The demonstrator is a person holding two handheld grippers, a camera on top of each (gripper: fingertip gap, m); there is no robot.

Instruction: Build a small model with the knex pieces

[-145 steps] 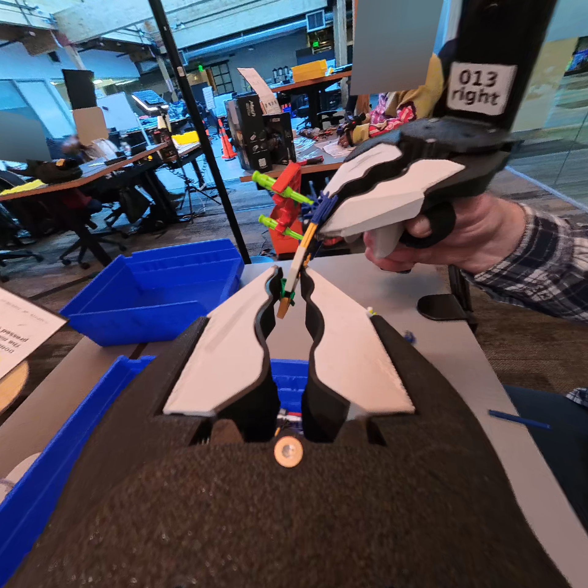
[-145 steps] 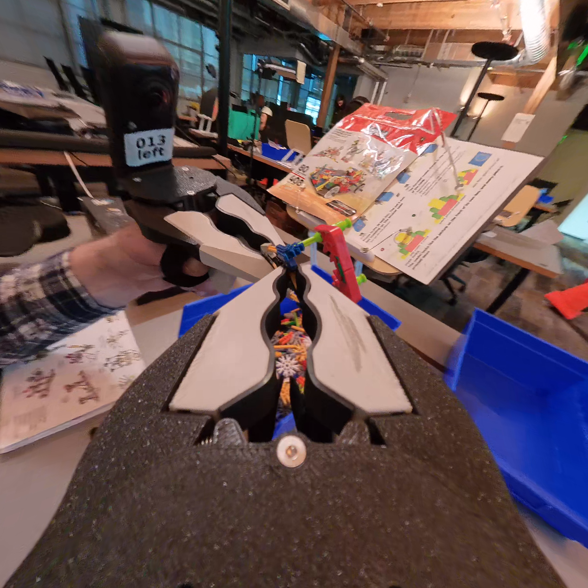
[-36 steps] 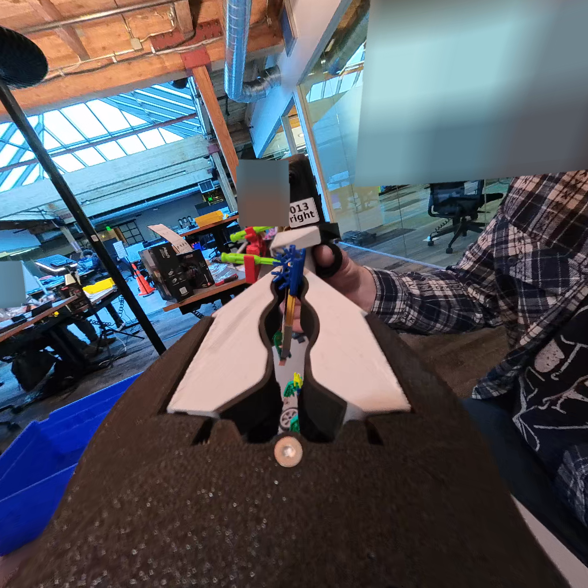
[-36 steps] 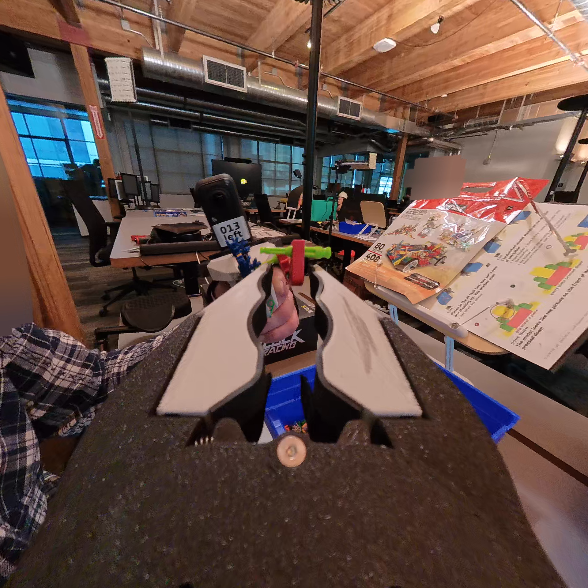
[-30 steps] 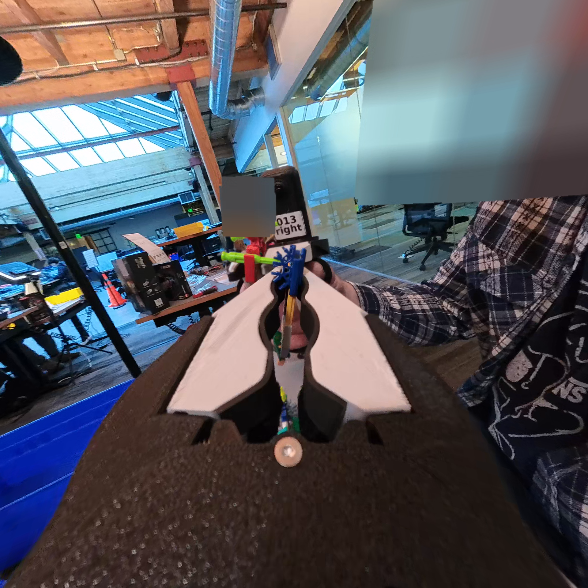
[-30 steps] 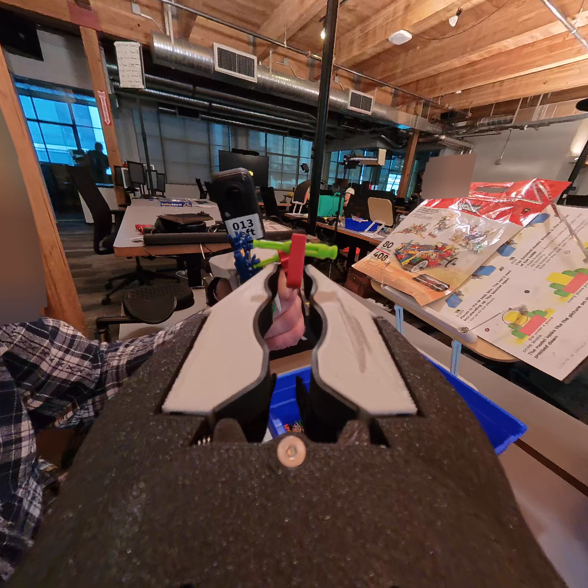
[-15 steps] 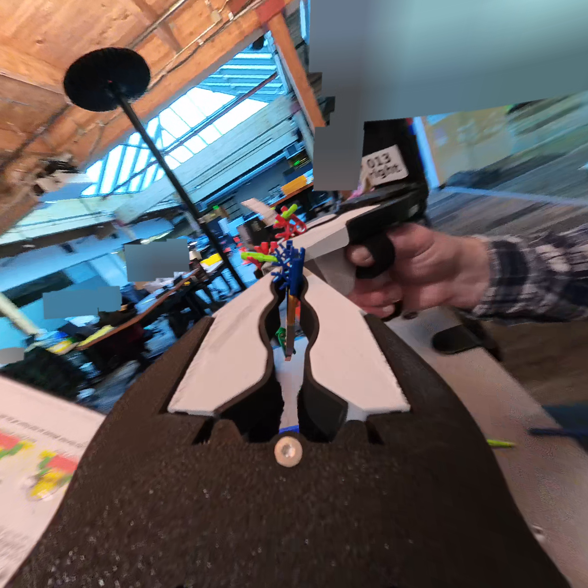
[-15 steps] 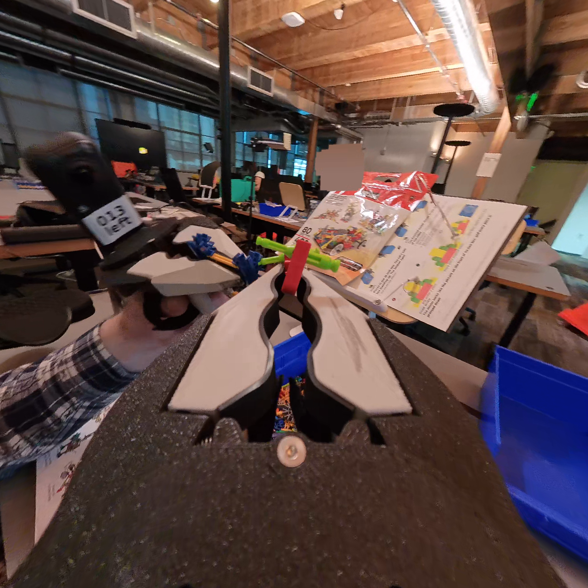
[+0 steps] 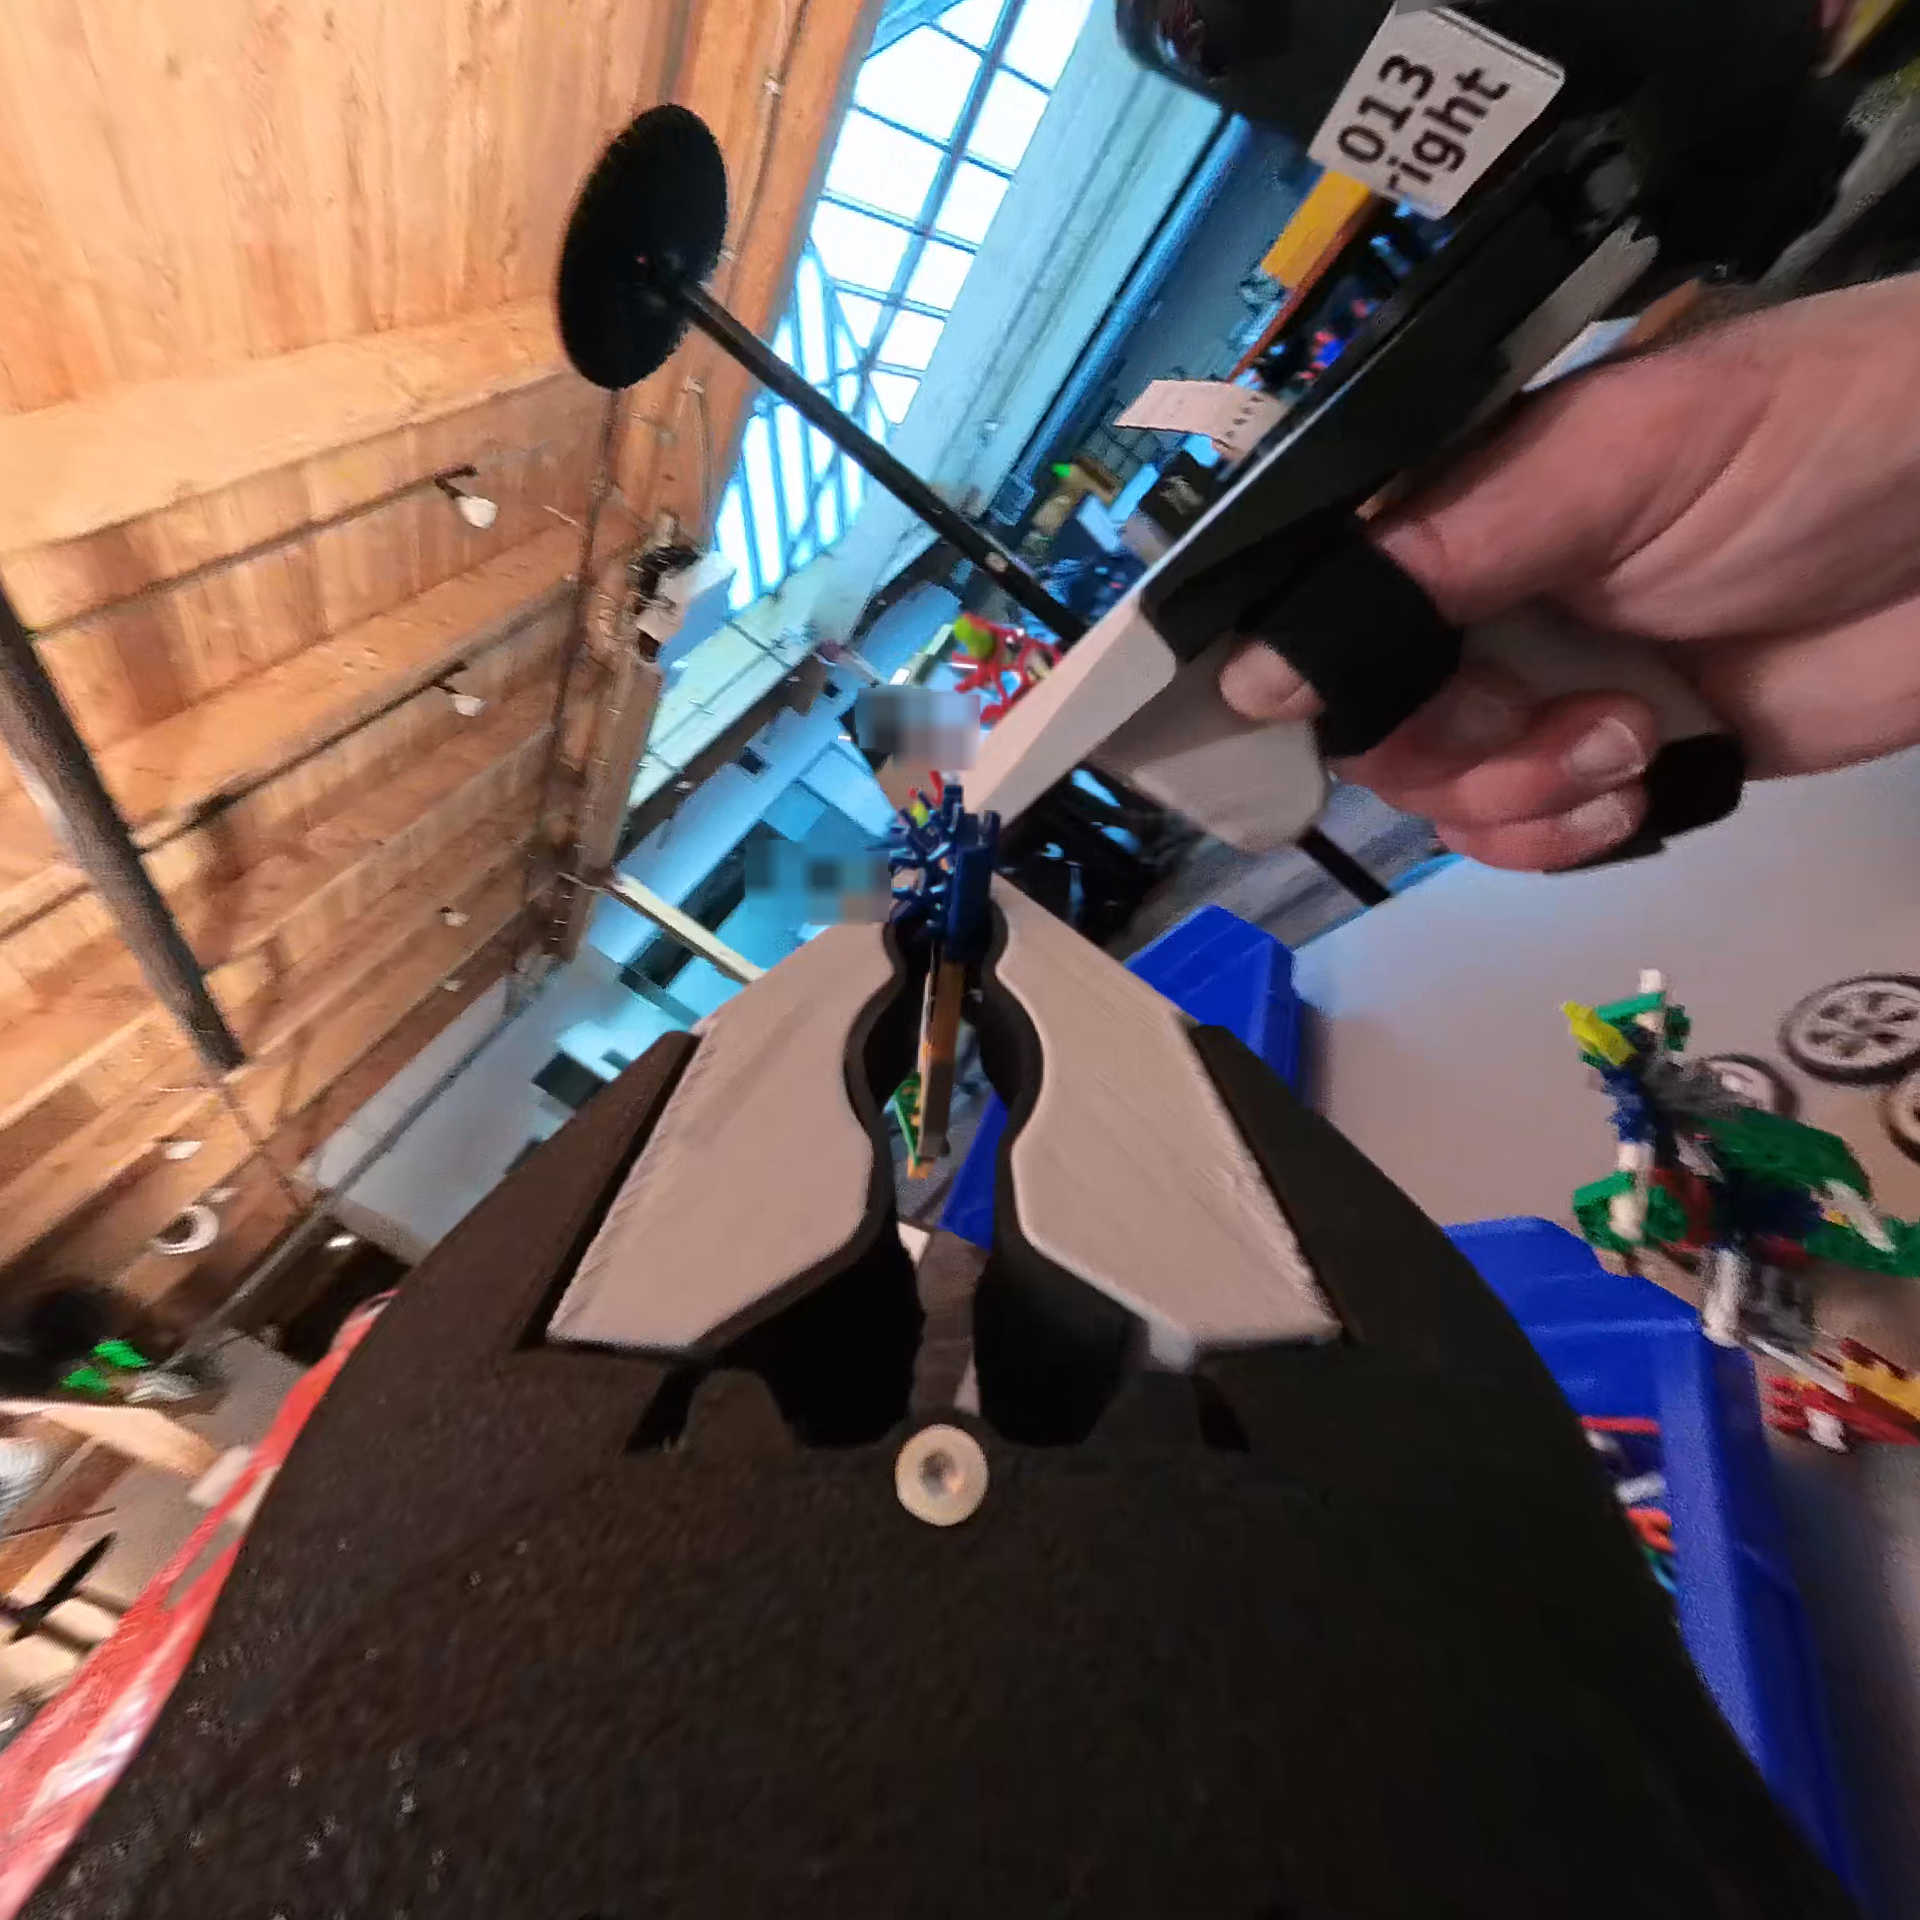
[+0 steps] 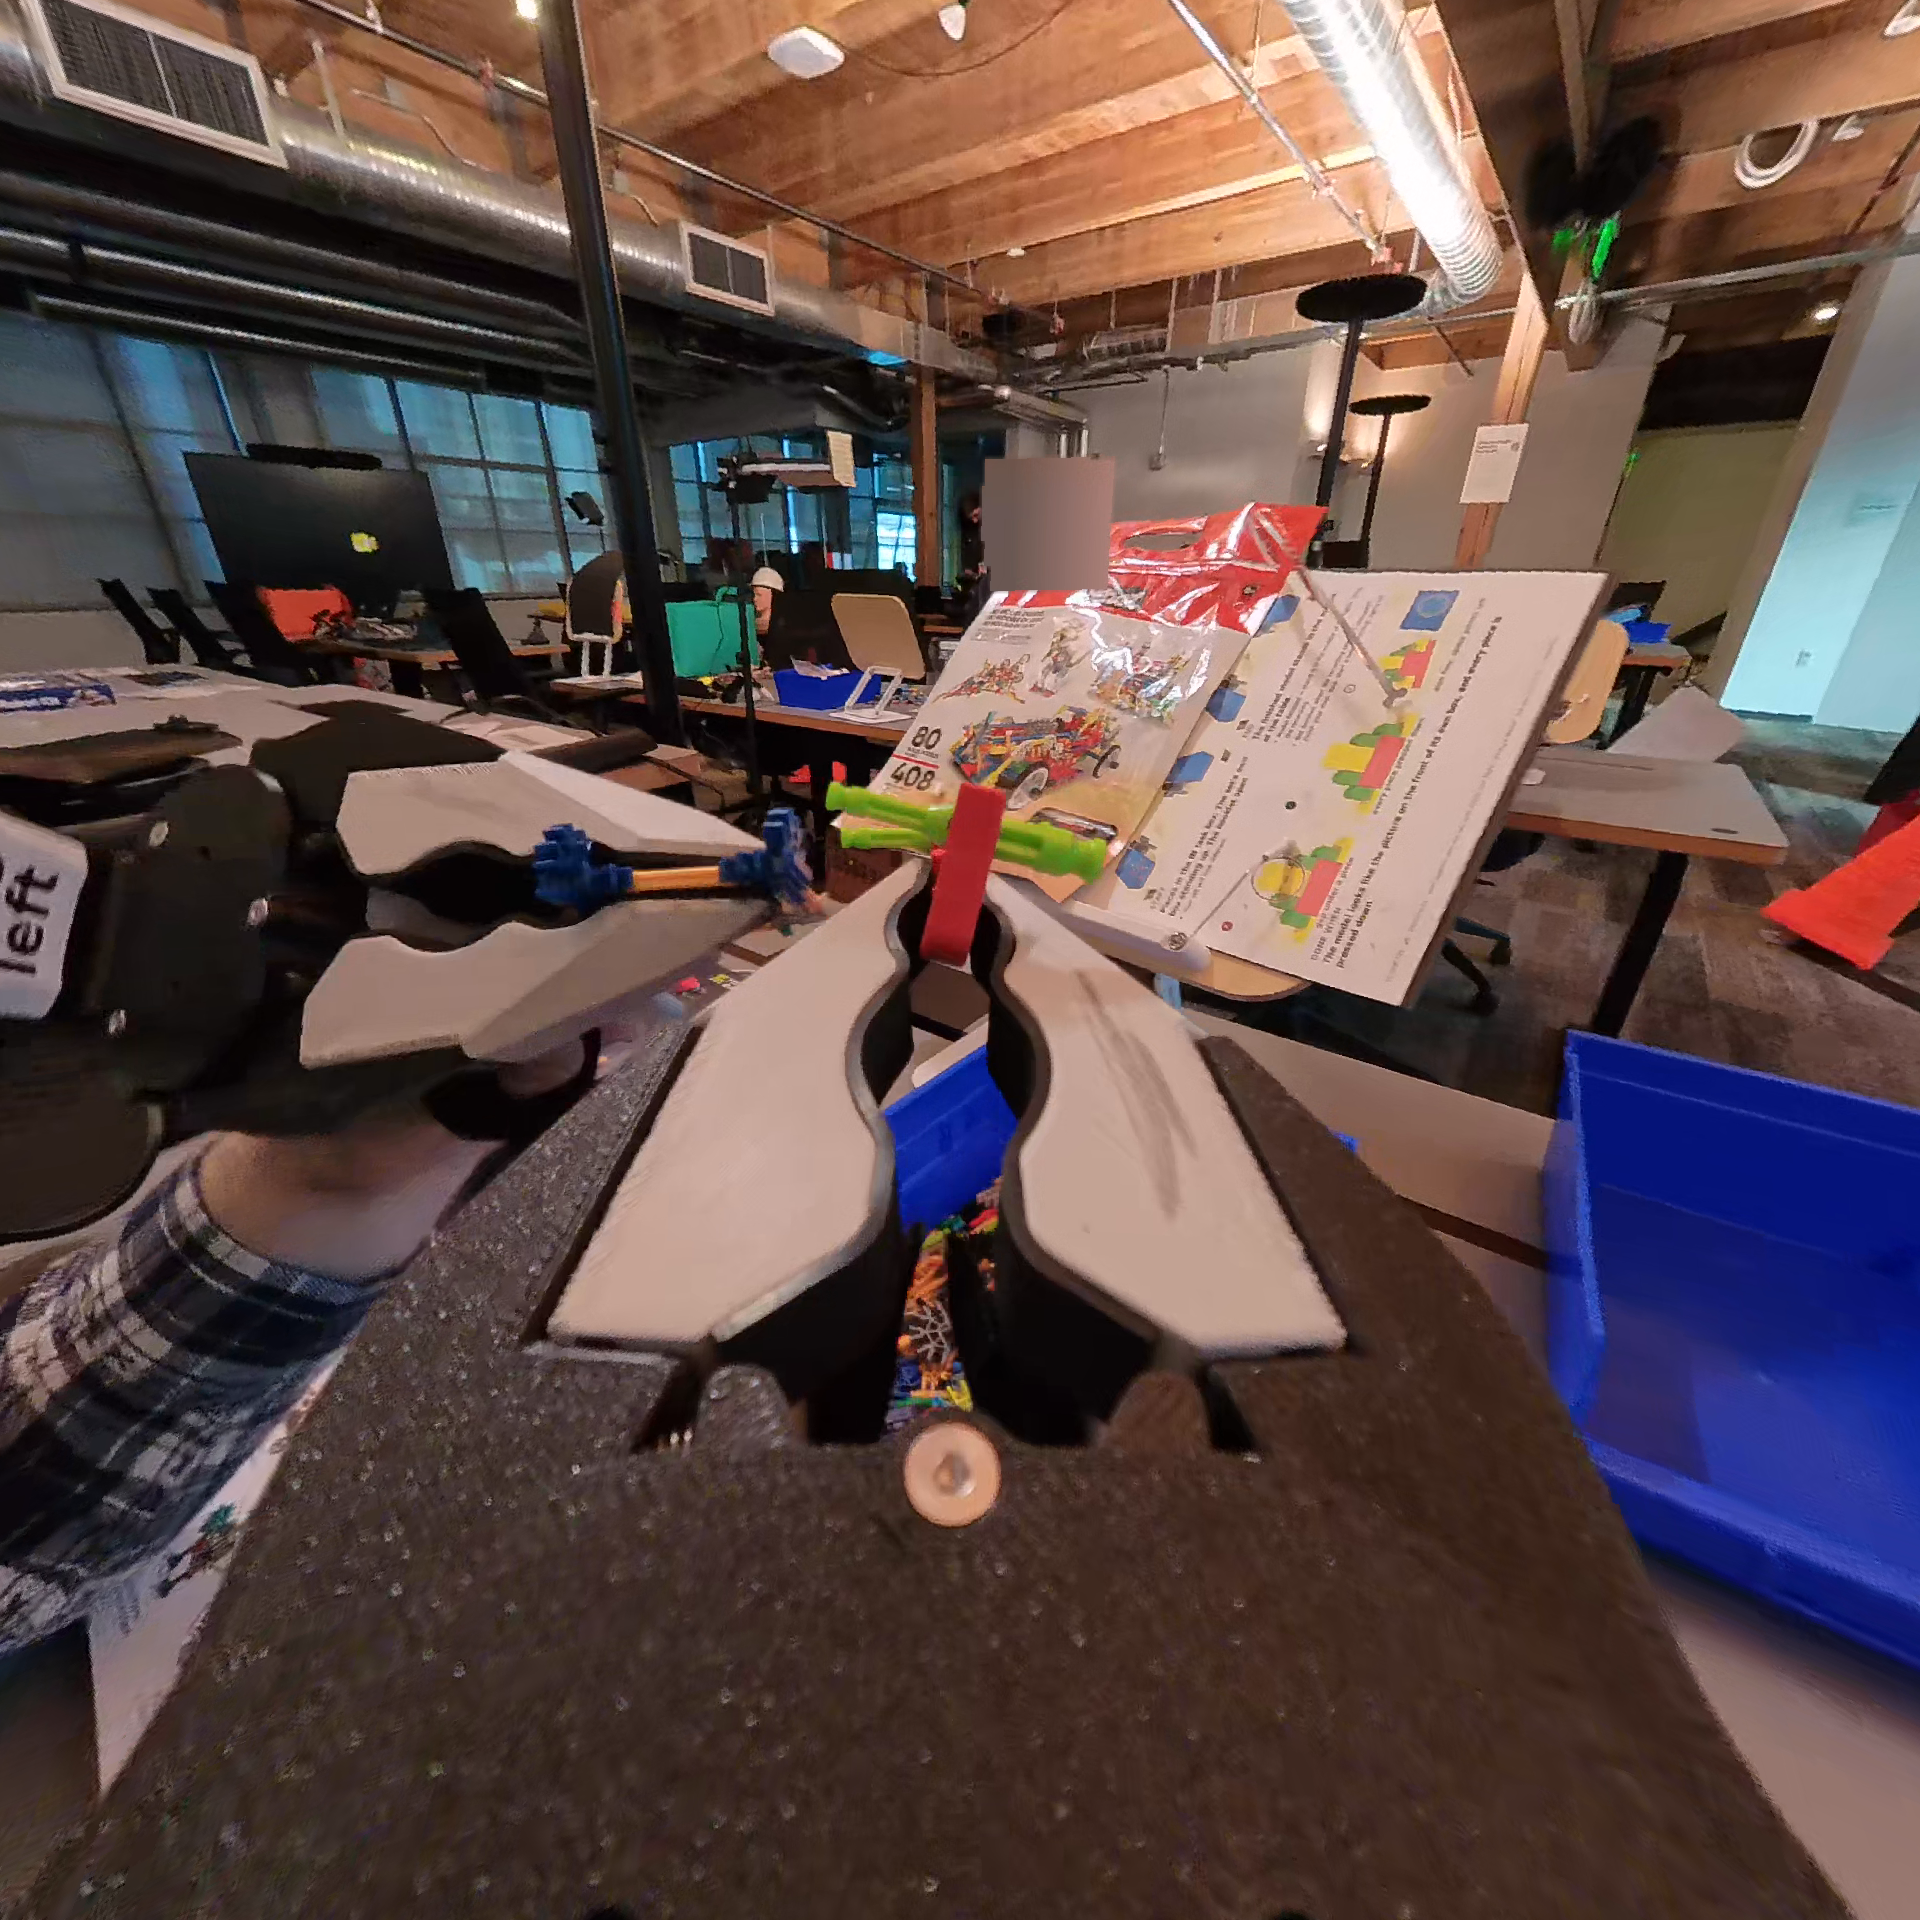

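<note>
The left hand-held gripper (image 9: 943, 940) is pinching an orange rod with blue snowflake connectors (image 10: 670, 878) while the right hand-held gripper (image 10: 951, 909) is pinching a red connector crossed by green rods (image 10: 961, 836), both raised close together above a blue bin of parts (image 10: 951, 1132) on the tabletop (image 10: 1444, 1143).

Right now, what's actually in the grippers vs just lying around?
In hand:
- left gripper: shut on orange rod with blue connectors
- right gripper: shut on red connector with green rods

Lying about:
- blue bins
- instruction board
- built model
- loose wheels
</note>
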